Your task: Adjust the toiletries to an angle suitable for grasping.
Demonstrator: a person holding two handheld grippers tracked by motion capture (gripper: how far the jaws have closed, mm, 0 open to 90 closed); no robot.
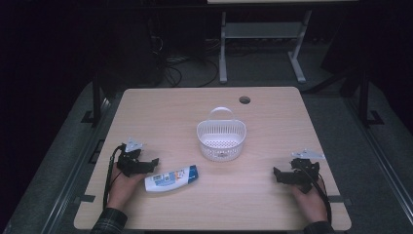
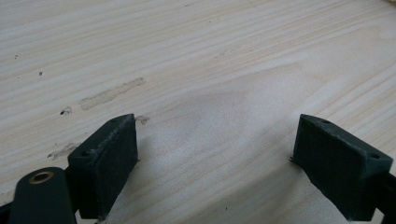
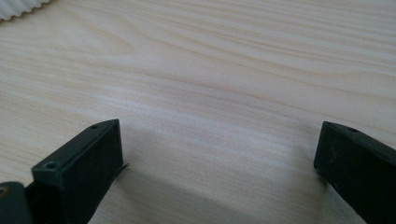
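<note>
Black jaws on your left gripper (image 2: 215, 154) stand wide apart with nothing between them, resting low on the wooden table (image 1: 272, 204); your right gripper (image 3: 219, 168) is equally spread and empty. Just right of the left one lies a white bottle (image 1: 170, 179), on its side, long axis nearly left-right, blue cap toward the white basket (image 1: 221, 140). Pinch its rounded body off-centre and I judge it may roll or squirt away.

White bottle (image 1: 171, 179) lying flat, near-left of upright white basket (image 1: 221, 140)
</note>
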